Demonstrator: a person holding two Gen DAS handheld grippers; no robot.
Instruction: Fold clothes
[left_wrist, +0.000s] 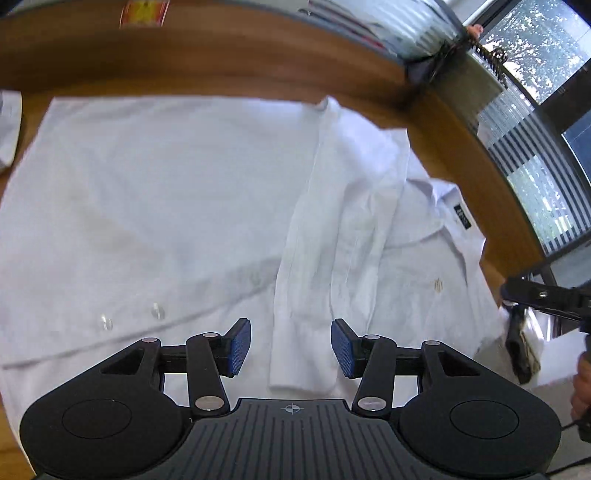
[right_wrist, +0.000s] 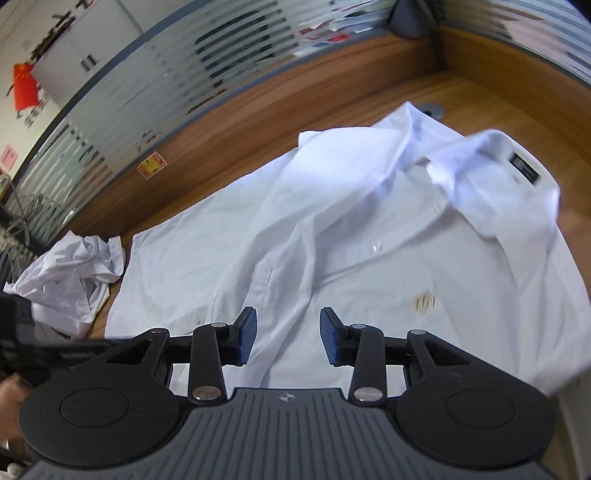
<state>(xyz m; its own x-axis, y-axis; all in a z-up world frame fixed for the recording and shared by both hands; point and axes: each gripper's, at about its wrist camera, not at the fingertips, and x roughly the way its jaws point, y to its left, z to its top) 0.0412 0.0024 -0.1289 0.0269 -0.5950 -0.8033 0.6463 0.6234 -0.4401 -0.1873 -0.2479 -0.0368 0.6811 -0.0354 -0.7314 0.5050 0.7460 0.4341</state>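
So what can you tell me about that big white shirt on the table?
The white shirt looks like thin woven cotton. It lies spread front-up on the wooden table. One sleeve is folded across its front. It has clear buttons, a collar with a dark label and a small chest emblem. Neither gripper holds it.

Wooden desk (right_wrist: 332, 99), frosted striped glass partition (right_wrist: 155, 74), red flag (right_wrist: 24, 86), window (left_wrist: 535, 44)
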